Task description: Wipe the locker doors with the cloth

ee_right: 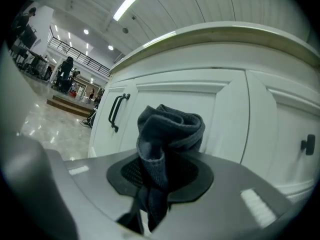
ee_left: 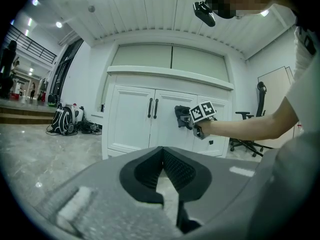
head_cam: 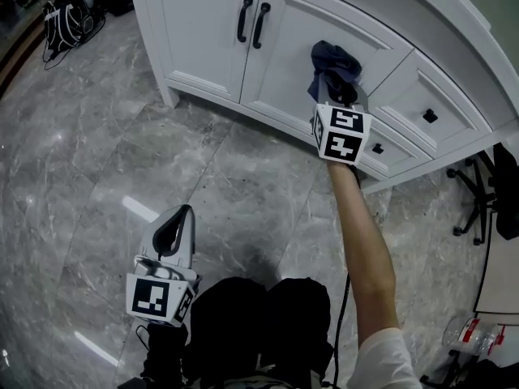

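The right gripper (head_cam: 336, 86) has its jaws closed on the cloth (head_cam: 334, 59), a dark, bunched-up rag that sticks out past the jaw tips, with a loose end hanging below them. The person's bare arm (head_cam: 369, 250) reaches out towards the locker (head_cam: 203, 71), a low white unit on the grey marble floor (head_cam: 97, 152). The cloth is at the locker's right door (head_cam: 288, 55), in its upper part, on the side away from the handles (head_cam: 252, 21). It is right at the door panel, but no view shows whether it actually presses on the door. The two black handles stand side by side where the locker's two doors meet. The left door (head_cam: 199, 27) has nothing on it.

The left gripper (head_cam: 183, 215) is well back from the locker, low over the floor and close to the person's body, pointing towards the doors. Its jaws are closed tip to tip with nothing between them.

On the locker's right side are drawers (head_cam: 422, 96) with small black knobs, and a black office chair (head_cam: 478, 201) stands beyond them. A black bag (head_cam: 69, 19) lies on the floor off the locker's left end.
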Demonstrator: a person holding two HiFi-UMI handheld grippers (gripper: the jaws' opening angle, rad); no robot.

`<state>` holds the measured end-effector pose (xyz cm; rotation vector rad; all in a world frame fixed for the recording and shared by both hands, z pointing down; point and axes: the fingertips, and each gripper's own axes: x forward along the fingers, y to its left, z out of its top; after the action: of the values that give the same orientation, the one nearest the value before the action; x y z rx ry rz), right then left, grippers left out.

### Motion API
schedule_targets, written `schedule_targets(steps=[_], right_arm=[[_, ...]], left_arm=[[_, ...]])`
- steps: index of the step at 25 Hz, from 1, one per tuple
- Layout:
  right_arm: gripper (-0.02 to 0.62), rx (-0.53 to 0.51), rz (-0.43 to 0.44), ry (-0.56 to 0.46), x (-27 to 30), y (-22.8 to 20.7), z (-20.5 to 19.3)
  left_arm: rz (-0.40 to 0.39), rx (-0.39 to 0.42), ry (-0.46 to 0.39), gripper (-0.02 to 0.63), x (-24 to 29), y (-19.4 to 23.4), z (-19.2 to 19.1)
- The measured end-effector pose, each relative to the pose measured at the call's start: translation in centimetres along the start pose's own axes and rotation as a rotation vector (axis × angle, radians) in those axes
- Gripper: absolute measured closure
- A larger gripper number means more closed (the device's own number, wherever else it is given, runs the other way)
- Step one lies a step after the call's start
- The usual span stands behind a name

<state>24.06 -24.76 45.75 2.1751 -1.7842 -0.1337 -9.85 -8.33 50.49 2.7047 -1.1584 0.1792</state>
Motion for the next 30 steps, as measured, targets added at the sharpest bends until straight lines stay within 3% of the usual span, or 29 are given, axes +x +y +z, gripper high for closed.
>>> schedule_targets(steps=[19, 30], right_arm=[[0.492, 0.064, 0.115, 0.208, 3.1, 7.5, -14.7], [0.492, 0.128, 0.171, 0.288, 4.8, 11.1, -18.7]], left_arm=[[0.037, 0.012, 0.031, 0.604, -0.5, 2.0, -1.0], [0.048, -0.016, 0.032, 0.604, -0.1, 2.8, -1.6]])
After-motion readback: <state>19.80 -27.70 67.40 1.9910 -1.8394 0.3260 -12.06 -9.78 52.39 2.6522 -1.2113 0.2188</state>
